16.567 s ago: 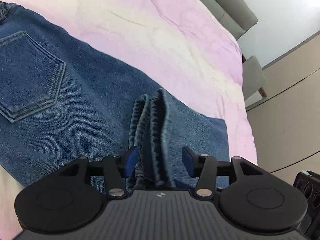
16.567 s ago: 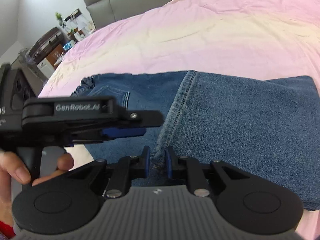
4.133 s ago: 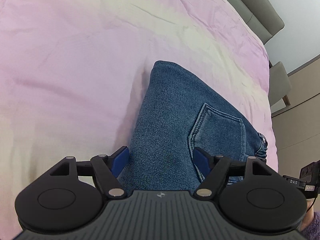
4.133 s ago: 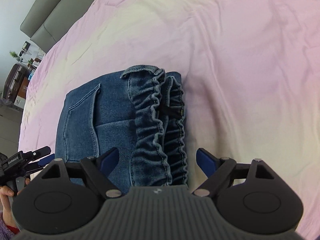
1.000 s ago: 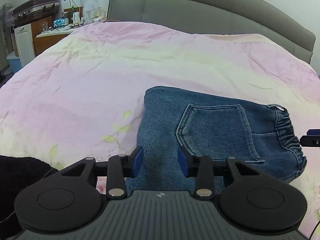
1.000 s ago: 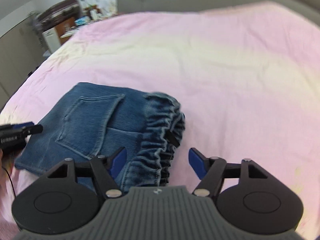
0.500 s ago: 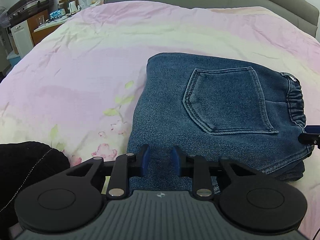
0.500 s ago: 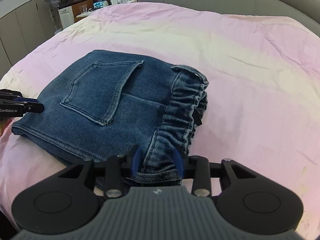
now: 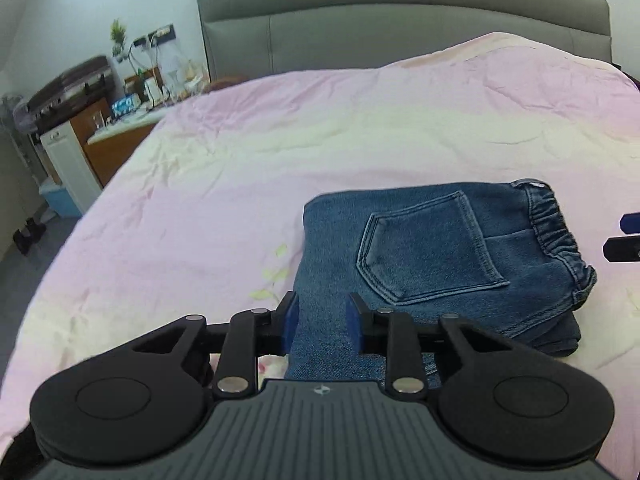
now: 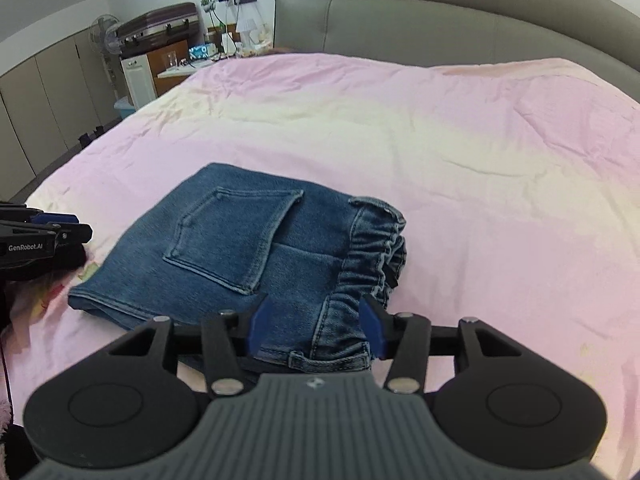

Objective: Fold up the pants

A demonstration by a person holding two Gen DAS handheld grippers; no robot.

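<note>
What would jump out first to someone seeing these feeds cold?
The folded jeans lie as a compact blue bundle on the pink bedspread, back pocket up and elastic waistband at the right end. The right tool is opening near the waistband corner and the left tool near the opposite end, neither pinching denim.

We see our right gripper [image 10: 314, 330] opening over folded jeans [image 10: 248, 252], pads seemingly clear of the waistband [image 10: 372, 256].
</note>
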